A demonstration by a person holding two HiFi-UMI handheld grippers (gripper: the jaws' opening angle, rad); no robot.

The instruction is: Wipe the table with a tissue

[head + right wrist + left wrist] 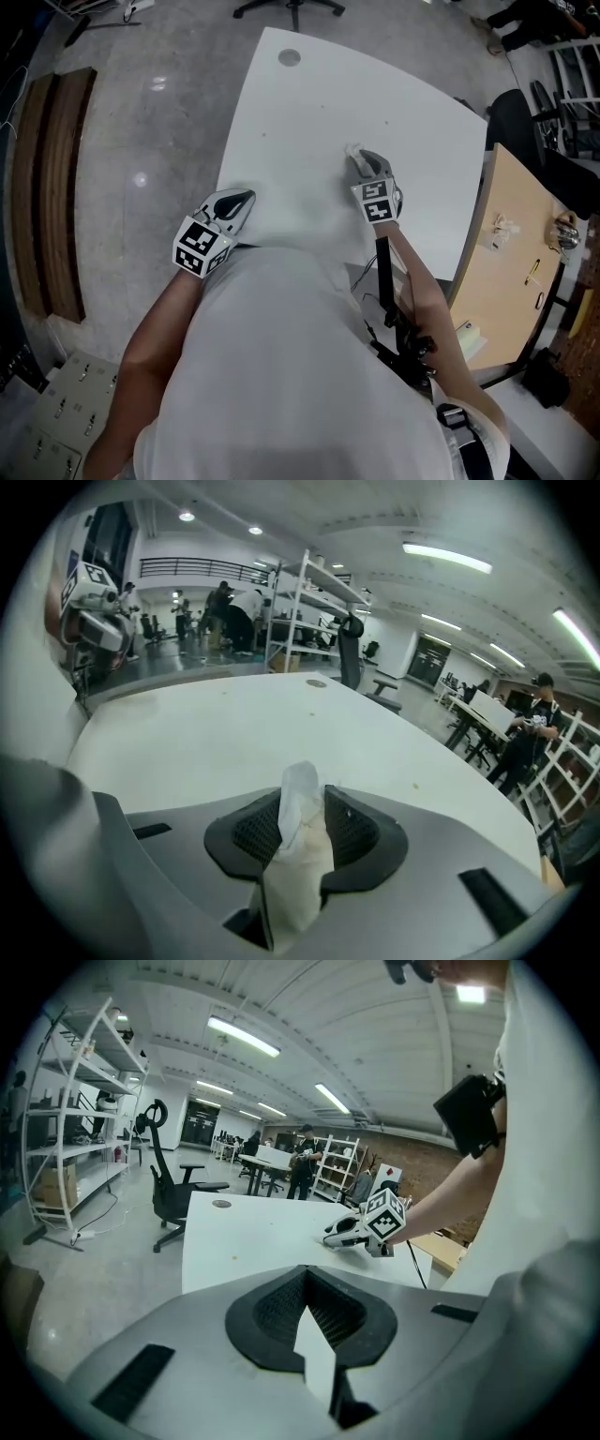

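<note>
White desk [309, 112] surface is shown beneath both tools; its near edge is hidden in the head view by the person's torso. Only a small tuft of the tissue [353, 150] is seen there, just ahead of the right tool [359, 161], and contact between tissue and desk cannot be confirmed from any view. In the right gripper view the tissue [302, 836] is seen clamped between the jaws of the right tool [305, 803], its upper end projecting past the tips and its lower end lost in the gap behind them. The left tool [307, 1309] is shown with its jaws brought together at the tips, nothing being held; only a white sliver of desk is visible through the slot behind them.

The right forearm is extended over the desk with the tool pitched downward, a black cable being run along the arm. The left tool [242, 201] is held at the near left edge of the desk, well apart from the right tool, and tilted less steeply.

A round grey spot [289, 57] is seen beyond the tools at the desk's far corner. Grey concrete floor [159, 112] surrounds the desk. To the right of the right tool a tan-topped bench [511, 244] carries small items too small to identify. White shelving [66, 1129], an office chair [173, 1194] and distant standing people [302, 1162] are visible under strip lighting.
</note>
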